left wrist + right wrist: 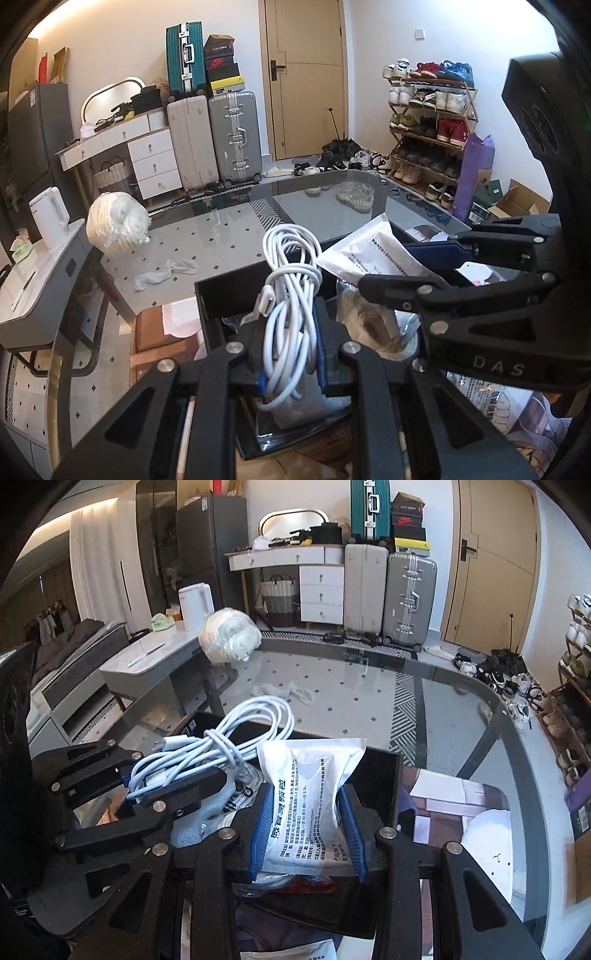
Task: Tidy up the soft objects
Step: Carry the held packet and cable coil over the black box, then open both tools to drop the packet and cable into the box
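Left claw (291, 354) grasps the coiled cable (291, 295), right claw (306, 834) the sachet (308, 797); lower both squarely into the black bin (207, 291), frame centre.

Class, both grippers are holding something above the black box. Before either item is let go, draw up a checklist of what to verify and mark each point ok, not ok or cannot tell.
1. Left gripper jaws clamped on the coiled white charging cable: ok.
2. Right gripper jaws clamped on the white printed sachet: ok.
3. Both items over the open black rectangular box: ok.
4. Free space left in the box, which already holds plastic-wrapped packets: cannot tell.
5. Grippers clear of each other: ok, though close.
6. All soft items gathered: not ok; the crumpled white cloth and the bagged white bundle lie on the glass table.
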